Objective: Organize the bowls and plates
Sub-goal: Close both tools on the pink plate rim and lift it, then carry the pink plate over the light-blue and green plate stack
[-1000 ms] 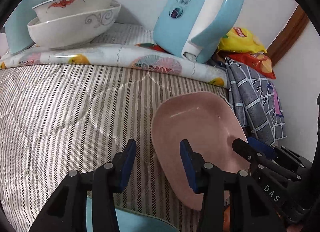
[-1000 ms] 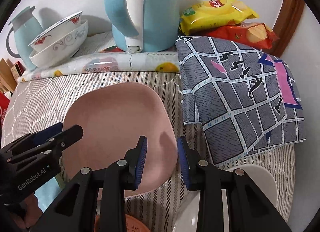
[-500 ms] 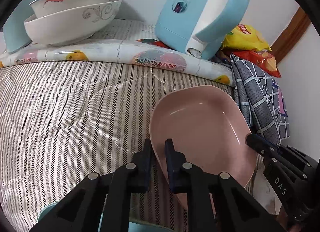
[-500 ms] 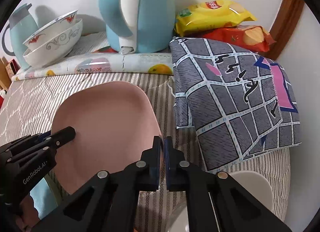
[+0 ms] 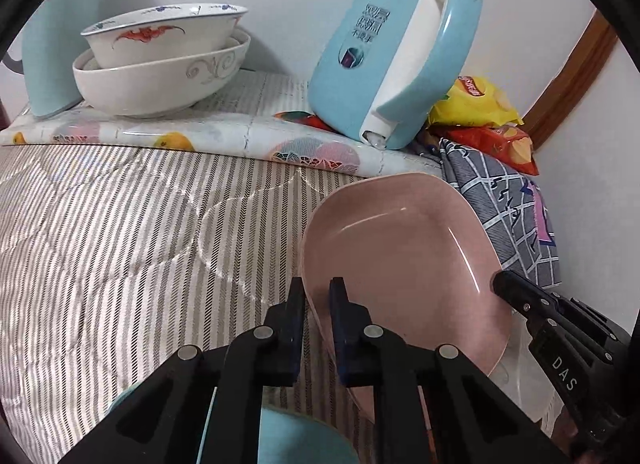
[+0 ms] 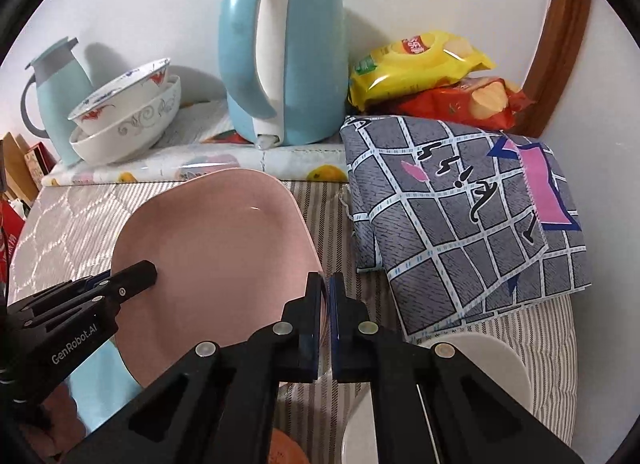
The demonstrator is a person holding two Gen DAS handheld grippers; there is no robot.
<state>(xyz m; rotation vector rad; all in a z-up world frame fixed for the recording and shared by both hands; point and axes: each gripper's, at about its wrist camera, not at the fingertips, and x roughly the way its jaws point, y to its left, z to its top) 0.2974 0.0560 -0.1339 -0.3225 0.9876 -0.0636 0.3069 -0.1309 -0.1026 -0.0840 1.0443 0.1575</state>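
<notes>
A pink squarish plate [image 5: 400, 252] is held tilted above the striped cloth; it also shows in the right wrist view [image 6: 216, 248]. My left gripper [image 5: 316, 296] is shut on its left rim. My right gripper [image 6: 325, 290] is shut on its right rim. Two white bowls [image 5: 160, 64] are stacked at the back left on a fruit-print mat [image 5: 224, 136]; they also show in the right wrist view [image 6: 128, 120]. A white plate [image 6: 480, 368] lies under my right gripper. A light blue dish [image 5: 296, 440] lies under my left gripper.
A light blue kettle [image 6: 280, 52] stands at the back, with a pale blue jug [image 6: 60, 92] at the far left. Snack bags [image 6: 432, 80] and a folded grey patterned cloth [image 6: 472, 220] lie at the right. An orange item [image 6: 286, 448] peeks below my right gripper.
Both grippers went from open to shut on opposite rims of the pink plate. The plate has since risen and tilted a little.
</notes>
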